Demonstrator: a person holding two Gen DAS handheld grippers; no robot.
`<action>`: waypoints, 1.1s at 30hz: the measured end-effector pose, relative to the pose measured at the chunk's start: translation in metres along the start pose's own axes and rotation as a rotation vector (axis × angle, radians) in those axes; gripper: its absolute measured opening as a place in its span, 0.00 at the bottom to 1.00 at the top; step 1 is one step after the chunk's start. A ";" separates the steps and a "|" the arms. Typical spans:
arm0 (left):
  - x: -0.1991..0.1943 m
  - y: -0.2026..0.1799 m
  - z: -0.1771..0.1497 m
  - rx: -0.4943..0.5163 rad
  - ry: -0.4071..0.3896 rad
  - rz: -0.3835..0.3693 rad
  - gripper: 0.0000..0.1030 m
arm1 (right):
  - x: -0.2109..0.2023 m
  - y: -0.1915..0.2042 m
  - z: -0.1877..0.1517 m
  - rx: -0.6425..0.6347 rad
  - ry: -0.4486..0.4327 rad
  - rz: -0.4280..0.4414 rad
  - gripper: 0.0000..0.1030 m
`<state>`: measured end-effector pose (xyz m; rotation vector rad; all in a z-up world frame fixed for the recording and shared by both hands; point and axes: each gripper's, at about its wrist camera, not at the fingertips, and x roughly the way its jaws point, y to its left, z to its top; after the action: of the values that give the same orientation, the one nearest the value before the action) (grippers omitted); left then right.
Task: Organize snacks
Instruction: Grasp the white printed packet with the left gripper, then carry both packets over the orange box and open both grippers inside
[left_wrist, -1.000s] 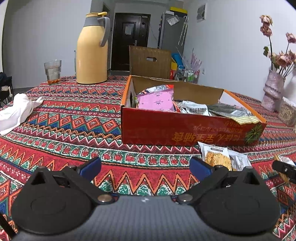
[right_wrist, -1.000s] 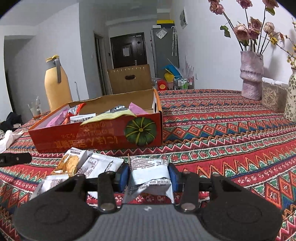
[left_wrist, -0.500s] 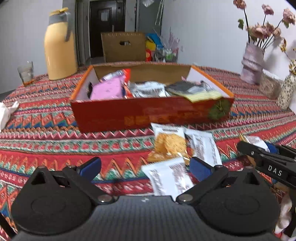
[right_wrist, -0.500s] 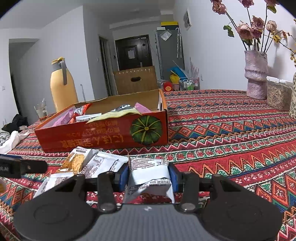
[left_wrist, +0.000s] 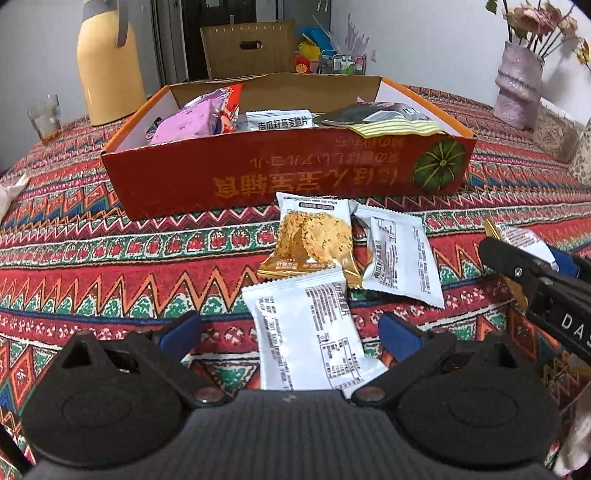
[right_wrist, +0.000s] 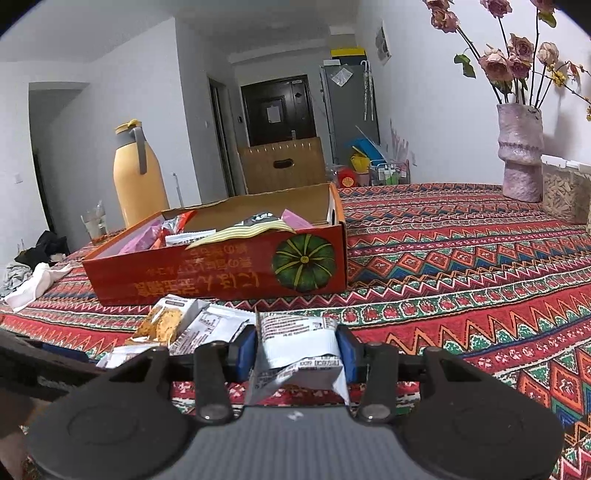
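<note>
A red cardboard box (left_wrist: 288, 177) with a pumpkin print holds several snack packets; it also shows in the right wrist view (right_wrist: 221, 273). Three packets lie on the tablecloth in front of it: a golden cracker packet (left_wrist: 314, 236), a white one (left_wrist: 399, 254) beside it, and a nearer white packet (left_wrist: 310, 332). My left gripper (left_wrist: 290, 330) is open, its fingers on either side of the nearer white packet. My right gripper (right_wrist: 297, 350) is shut on a white snack packet (right_wrist: 299, 354), held low in front of the box.
A yellow thermos (left_wrist: 107, 62) and a glass (left_wrist: 46, 118) stand at the back left. A pink vase of dried flowers (right_wrist: 521, 155) and a container (right_wrist: 565, 195) stand at the back right. White cloth (right_wrist: 33, 284) lies at the left table edge.
My left gripper has swung right and moved down toward the loose packets, so the nearer white packet now lies between its open fingers. My right gripper has stayed shut on its packet, moving slightly.
</note>
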<state>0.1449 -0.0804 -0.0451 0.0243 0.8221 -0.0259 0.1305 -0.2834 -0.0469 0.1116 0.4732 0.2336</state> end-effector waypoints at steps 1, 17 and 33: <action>0.000 0.000 0.000 -0.003 -0.001 0.001 1.00 | 0.000 0.000 0.000 -0.002 0.000 0.002 0.44; -0.012 0.003 -0.003 0.010 -0.067 -0.022 0.46 | 0.000 0.005 -0.001 -0.029 -0.003 0.000 0.44; -0.046 0.020 0.009 0.001 -0.176 -0.047 0.46 | -0.009 0.012 0.005 -0.059 -0.042 -0.016 0.44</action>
<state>0.1206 -0.0605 -0.0050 0.0034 0.6464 -0.0717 0.1225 -0.2742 -0.0367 0.0549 0.4250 0.2293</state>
